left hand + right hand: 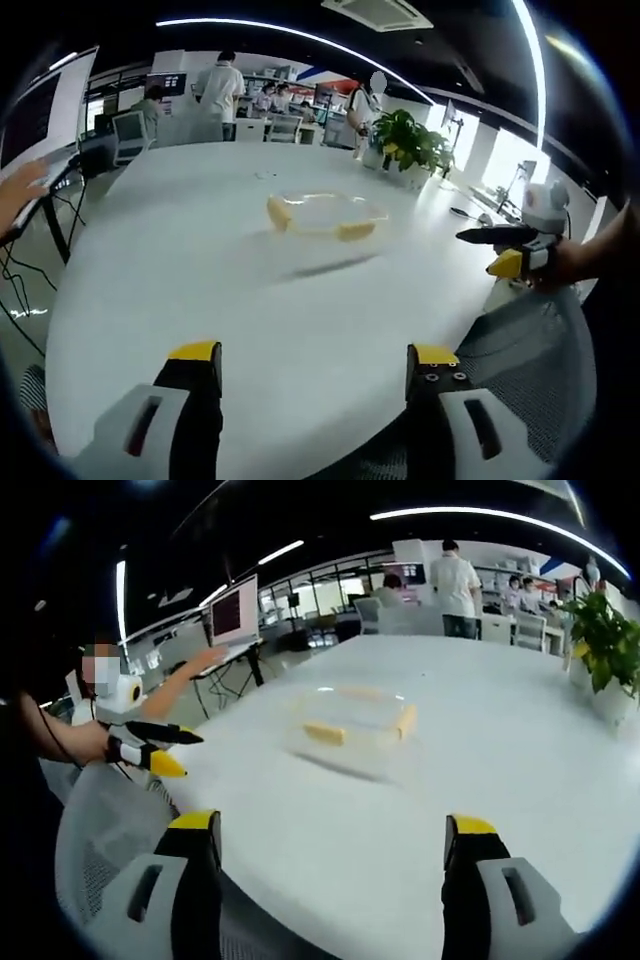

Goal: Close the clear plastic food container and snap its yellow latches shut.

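While both tools gape, container (325, 214) lies well ahead, untouched.

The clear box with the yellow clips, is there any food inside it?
The clear container on the white table looks empty: the table shows through its walls. Blur could hide something small inside.
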A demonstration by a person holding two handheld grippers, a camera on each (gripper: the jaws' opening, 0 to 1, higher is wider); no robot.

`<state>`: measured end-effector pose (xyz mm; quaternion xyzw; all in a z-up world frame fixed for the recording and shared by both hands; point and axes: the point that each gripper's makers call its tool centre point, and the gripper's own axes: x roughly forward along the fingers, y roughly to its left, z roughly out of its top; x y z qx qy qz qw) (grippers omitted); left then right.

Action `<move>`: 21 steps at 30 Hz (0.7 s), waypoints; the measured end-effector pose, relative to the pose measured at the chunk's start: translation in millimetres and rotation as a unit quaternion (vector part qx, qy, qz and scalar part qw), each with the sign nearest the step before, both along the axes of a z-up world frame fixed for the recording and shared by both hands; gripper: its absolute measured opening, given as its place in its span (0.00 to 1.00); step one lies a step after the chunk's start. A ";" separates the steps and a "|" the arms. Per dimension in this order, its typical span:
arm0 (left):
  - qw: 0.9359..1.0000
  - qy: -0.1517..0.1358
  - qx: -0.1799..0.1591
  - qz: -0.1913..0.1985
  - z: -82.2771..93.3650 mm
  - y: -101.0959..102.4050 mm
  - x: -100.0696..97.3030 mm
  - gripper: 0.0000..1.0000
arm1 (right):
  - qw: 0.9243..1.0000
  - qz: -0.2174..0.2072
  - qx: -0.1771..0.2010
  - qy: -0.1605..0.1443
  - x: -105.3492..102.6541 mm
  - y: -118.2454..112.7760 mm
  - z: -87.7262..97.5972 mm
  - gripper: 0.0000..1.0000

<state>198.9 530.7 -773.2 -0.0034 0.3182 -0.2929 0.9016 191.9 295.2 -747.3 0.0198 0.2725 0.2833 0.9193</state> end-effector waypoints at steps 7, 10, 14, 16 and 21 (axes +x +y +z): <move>1.000 -0.004 0.004 -0.003 -0.3 0.4 1.4 0.71 | 1.000 0.007 -0.001 0.007 -0.8 2.4 -3.9 0.90; 1.000 -0.003 0.005 -0.004 -1.1 0.7 0.9 0.71 | 1.000 0.011 -0.004 0.008 -2.1 3.9 -4.5 0.89; 1.000 0.003 0.006 -0.005 -3.3 0.2 -0.5 0.71 | 1.000 0.021 -0.015 0.011 -4.8 6.9 -7.1 0.88; 1.000 0.003 0.009 -0.010 -3.7 -1.0 -1.2 0.71 | 1.000 0.022 -0.015 0.011 -5.2 6.8 -7.2 0.88; 1.000 0.008 0.015 -0.017 -6.9 -2.0 -3.3 0.69 | 1.000 0.018 -0.014 0.014 -5.0 5.2 -8.3 0.88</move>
